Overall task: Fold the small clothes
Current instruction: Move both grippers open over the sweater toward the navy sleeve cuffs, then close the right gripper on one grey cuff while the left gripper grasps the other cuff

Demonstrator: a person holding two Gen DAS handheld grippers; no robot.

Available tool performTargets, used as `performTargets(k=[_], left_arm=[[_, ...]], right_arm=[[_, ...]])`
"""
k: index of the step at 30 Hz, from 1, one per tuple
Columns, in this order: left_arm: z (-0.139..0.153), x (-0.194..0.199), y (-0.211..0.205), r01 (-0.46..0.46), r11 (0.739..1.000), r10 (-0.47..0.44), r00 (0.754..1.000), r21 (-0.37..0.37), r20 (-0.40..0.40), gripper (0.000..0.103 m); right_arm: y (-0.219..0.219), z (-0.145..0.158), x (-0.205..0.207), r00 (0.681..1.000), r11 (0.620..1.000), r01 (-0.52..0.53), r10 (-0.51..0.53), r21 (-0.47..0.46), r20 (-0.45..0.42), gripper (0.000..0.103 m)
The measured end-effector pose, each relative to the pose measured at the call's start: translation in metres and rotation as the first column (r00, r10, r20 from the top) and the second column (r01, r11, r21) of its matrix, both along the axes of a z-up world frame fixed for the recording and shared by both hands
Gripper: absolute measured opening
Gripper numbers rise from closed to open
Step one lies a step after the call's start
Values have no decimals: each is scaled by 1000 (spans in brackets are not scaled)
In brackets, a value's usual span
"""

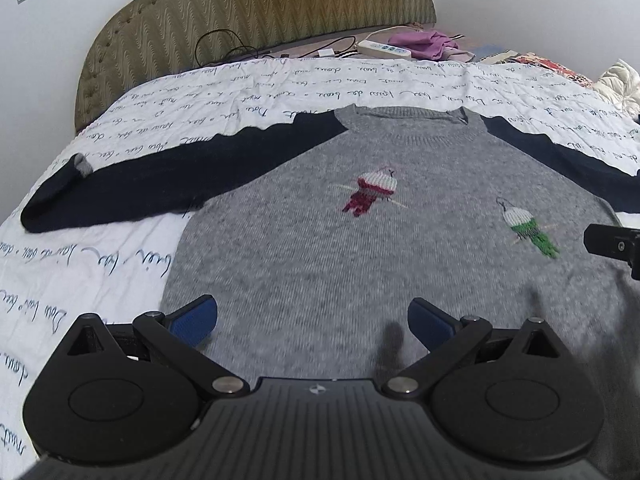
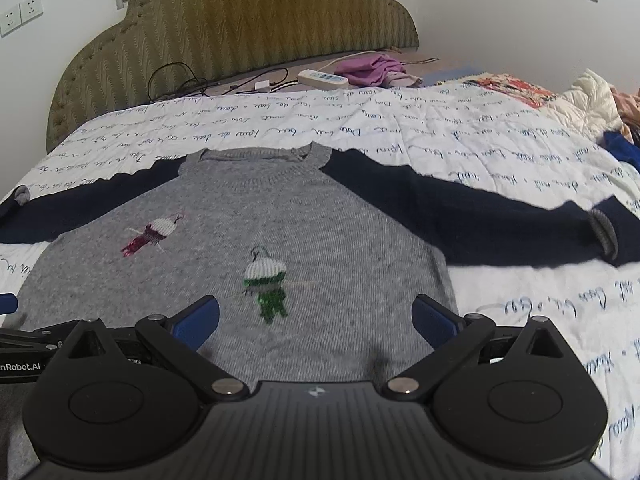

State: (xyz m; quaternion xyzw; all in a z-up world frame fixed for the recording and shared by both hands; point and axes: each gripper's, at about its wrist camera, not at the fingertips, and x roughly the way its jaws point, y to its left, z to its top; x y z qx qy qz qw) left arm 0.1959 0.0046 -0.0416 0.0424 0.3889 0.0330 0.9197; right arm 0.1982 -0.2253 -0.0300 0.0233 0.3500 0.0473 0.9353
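A small grey sweater (image 1: 360, 248) with dark navy sleeves lies face up on the bed, spread flat on a white quilt (image 1: 100, 272) printed with lines of blue handwriting. Its collar points toward the padded olive headboard (image 1: 248, 20) and its hem lies nearest the two grippers. Both sleeves are stretched out to the sides; the left sleeve (image 1: 152, 188) ends in a grey cuff partly turned back, and the right sleeve (image 2: 480, 216) shows a grey cuff too, near the edge of the right wrist view.

Two little knitted figures sit on the chest: a red one (image 1: 370, 192) toward the middle and a green one (image 2: 266, 284) lower down on the sweater's right side.

The left gripper (image 1: 312, 320) hovers over the lower part of the grey body, its blue-padded fingers (image 1: 192, 320) spread wide with nothing between them. The right gripper (image 2: 316, 320) hangs just beside it over the same hem area (the green figure sits right between its fingers in the view), jaws likewise wide apart and empty.

Up by the headboard, past the quilt, lie a white power strip (image 1: 384, 49), some black cables (image 1: 224, 46) and a crumpled purple garment (image 1: 424, 44). A white padded bundle (image 2: 592, 96) sits at the far right of the bed.
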Motion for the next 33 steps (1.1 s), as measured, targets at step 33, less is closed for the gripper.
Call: performTargets(k=[33], left_arm=[[-13,49,-52,117,992,-118,993,-47,-25,103]], right_arm=[[-248,-25,45,934,909,344,-304,-237,188,103]])
